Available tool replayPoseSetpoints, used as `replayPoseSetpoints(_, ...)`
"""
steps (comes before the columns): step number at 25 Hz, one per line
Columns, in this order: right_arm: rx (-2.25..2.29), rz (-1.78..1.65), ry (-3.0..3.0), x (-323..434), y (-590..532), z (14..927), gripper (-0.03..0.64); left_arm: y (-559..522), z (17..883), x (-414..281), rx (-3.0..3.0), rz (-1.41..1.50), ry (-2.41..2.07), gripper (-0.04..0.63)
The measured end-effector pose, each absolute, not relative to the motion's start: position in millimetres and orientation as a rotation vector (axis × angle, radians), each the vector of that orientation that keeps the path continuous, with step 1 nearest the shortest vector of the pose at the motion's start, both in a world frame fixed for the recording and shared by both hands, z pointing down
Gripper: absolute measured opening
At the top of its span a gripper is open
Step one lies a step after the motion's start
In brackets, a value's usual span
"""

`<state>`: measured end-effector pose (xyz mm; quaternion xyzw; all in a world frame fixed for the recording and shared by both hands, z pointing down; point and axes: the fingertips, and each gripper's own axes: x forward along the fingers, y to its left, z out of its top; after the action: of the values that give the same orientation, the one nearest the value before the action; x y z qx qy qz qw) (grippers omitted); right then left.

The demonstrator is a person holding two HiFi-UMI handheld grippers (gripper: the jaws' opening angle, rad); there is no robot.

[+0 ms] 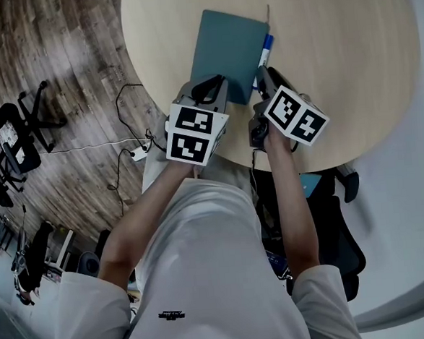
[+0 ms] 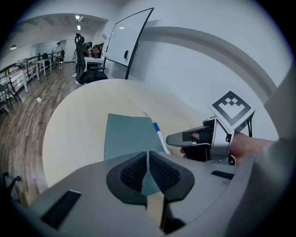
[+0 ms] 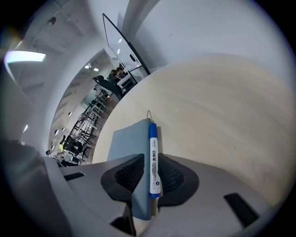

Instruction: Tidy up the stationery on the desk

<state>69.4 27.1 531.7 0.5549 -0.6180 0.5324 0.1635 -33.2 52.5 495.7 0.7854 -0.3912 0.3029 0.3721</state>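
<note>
Two items lie towards the near edge of the round pale-wood table in the head view: a teal rectangular notebook and a white blue-capped marker touching its right side.

In the left gripper view, the left gripper is clenched with nothing visibly pinched.

In the right gripper view, the right gripper is released and straddles the marker and the notebook's edge. Closing from here might pinch both.
</note>
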Motion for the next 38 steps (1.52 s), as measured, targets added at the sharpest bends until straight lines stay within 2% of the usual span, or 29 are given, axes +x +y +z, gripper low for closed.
replayPoseSetpoints(14,1.584,1.403,-1.898,72,65,455,0.091,72,418,-26,2.096,0.744,-1.005,0.032)
replayPoseSetpoints(20,1.598,1.229,-1.946,76,91,407,0.091,82,376,-30,2.134,0.71,-1.018,0.032)
replayPoseSetpoints(25,1.605,0.921,-2.001,77,105,355,0.091,94,336,-30,2.197,0.668,-1.037,0.032)
replayPoseSetpoints(35,1.606,0.781,-2.171,51,146,286,0.088,135,272,-37,2.319,0.565,-1.105,0.032)
replayPoseSetpoints(38,1.577,0.737,-2.204,45,157,280,0.066,140,262,-40,2.35,0.556,-1.13,0.032)
